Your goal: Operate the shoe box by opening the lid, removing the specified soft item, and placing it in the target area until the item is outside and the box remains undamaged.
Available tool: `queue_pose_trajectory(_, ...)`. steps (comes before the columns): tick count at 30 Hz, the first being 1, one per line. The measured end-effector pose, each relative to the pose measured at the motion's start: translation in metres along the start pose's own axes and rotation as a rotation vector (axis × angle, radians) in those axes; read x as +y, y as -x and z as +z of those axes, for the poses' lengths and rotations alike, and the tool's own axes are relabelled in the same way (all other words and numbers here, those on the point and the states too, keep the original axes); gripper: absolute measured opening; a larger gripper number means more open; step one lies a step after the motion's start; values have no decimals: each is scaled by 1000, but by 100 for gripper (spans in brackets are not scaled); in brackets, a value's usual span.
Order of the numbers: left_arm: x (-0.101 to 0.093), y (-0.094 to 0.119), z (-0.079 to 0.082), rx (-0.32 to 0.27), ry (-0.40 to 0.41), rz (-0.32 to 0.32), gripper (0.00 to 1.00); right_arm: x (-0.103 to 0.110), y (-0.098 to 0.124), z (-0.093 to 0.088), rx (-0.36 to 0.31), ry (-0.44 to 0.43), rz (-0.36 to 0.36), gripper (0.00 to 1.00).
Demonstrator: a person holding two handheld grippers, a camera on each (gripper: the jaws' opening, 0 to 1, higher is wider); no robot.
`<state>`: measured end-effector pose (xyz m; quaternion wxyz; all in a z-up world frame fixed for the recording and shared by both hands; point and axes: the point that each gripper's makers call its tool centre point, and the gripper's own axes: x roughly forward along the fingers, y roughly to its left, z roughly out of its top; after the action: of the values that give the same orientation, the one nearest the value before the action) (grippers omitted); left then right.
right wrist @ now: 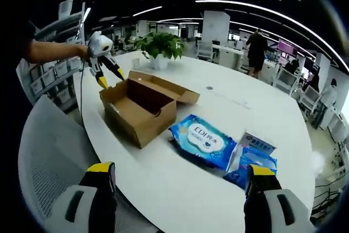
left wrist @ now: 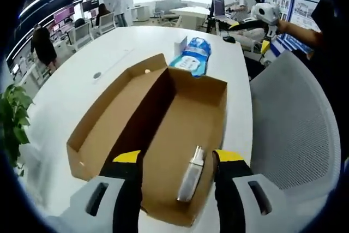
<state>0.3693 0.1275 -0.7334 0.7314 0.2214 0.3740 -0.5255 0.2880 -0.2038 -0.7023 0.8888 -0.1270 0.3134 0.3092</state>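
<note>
Gripper jaws on our left gripper (left wrist: pixel 175 159) stand spread above the open shoe box (left wrist: pixel 163 129) on the white bench (left wrist: pixel 82 91), a silvery item (left wrist: pixel 191 181) lying between them. Around us, an open office. Our right gripper (right wrist: pixel 177 173), jaws wide, hovers near the blue wipes pack (right wrist: pixel 203 140), just beside the box on the bench.

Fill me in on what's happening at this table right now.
A person is working an open cardboard shoe box on a white table with two handheld grippers. The left gripper hovers open over the box, where a small silvery bottle-like item lies inside. The right gripper is open, holding nothing, and looks toward a blue wipes pack lying on the table outside the box, beside another blue packet.
</note>
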Motion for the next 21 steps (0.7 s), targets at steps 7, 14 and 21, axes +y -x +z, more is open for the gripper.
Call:
queue_pose_trajectory(7,-4,-12,-14,76,-41,-78,46,7,2,-1,-3,-13,-1,100)
queue_pose_trajectory(14,-4,-21,-29,159,-69,-123,44,12,3,-5,5,-21,5,100)
queue_pose_trajectory(21,-3,-28,-39,217,-88,-162,43,17,5,-7,11,-27,15,100)
